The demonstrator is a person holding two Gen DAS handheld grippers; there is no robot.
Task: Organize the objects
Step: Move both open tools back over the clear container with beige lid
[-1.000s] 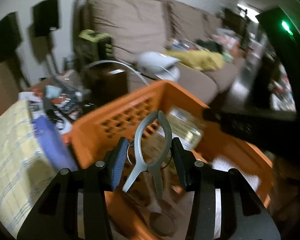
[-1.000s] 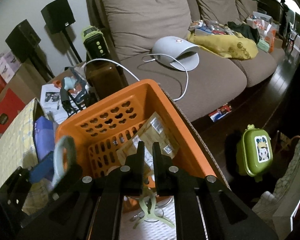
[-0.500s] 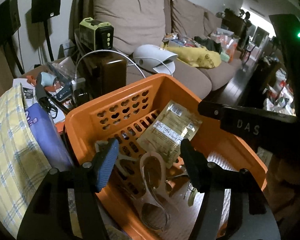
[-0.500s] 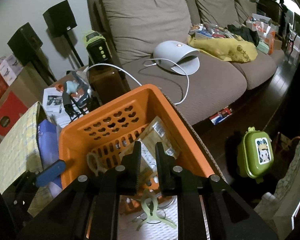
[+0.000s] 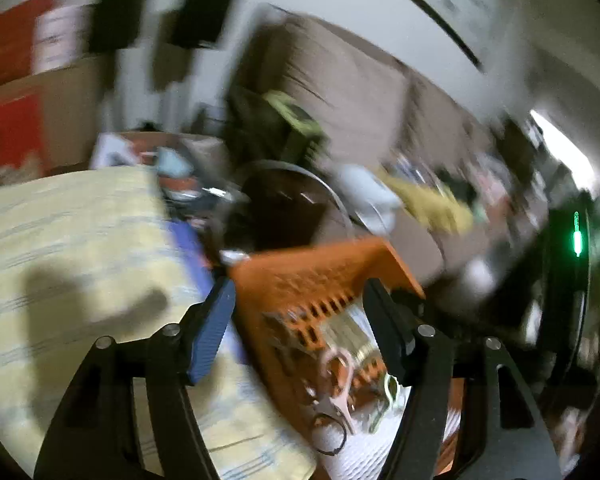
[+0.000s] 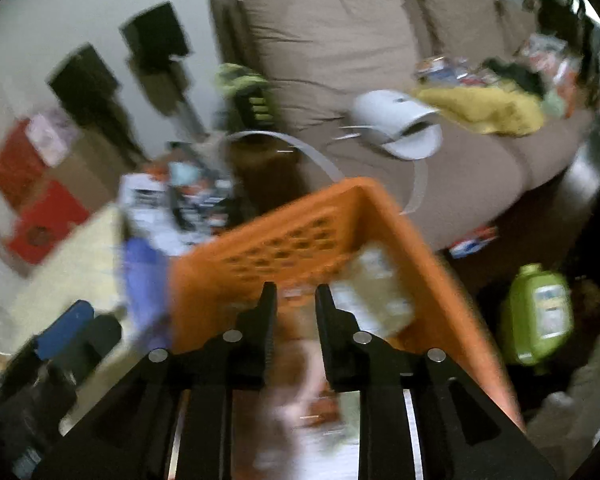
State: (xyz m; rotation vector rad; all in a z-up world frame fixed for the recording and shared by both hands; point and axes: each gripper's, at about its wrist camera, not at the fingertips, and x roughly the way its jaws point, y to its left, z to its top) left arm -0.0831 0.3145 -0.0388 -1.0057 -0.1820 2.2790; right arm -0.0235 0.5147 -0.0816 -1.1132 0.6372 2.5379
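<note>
While both views smear with motion, I log what I can read.

Left gripper (image 5: 298, 312): jaws apart and just been opening; nothing is between the pads. I see the orange basket's near wall through the gap.
Right gripper (image 6: 296, 300): jaws a small way apart and just been opening; only blur lies between them, and I see nothing clamped.
Orange basket (image 5: 324, 268): at 6 o'clock in the right wrist view (image 6: 292, 216), under the right gripper; at 5 o'clock in the left wrist view.
Clip (image 5: 336, 376): a pale, pinkish clamp-type clip lying inside the basket, at 5 o'clock in the left wrist view, below the open left jaws and apart from them.
Packet (image 6: 374, 280): a pale printed packet leaning on the basket's inner right wall, just at 1 o'clock of the right fingers.
Yellow checked cloth (image 5: 80, 248): at 9 o'clock in the left wrist view, just beside the basket.
Sofa (image 6: 340, 40): brown, at 12 o'clock behind the basket, with a white dome-shaped device (image 6: 400, 124) on its seat.
Green case (image 6: 538, 312): on the floor at 4 o'clock in the right wrist view, well apart from the basket.
</note>
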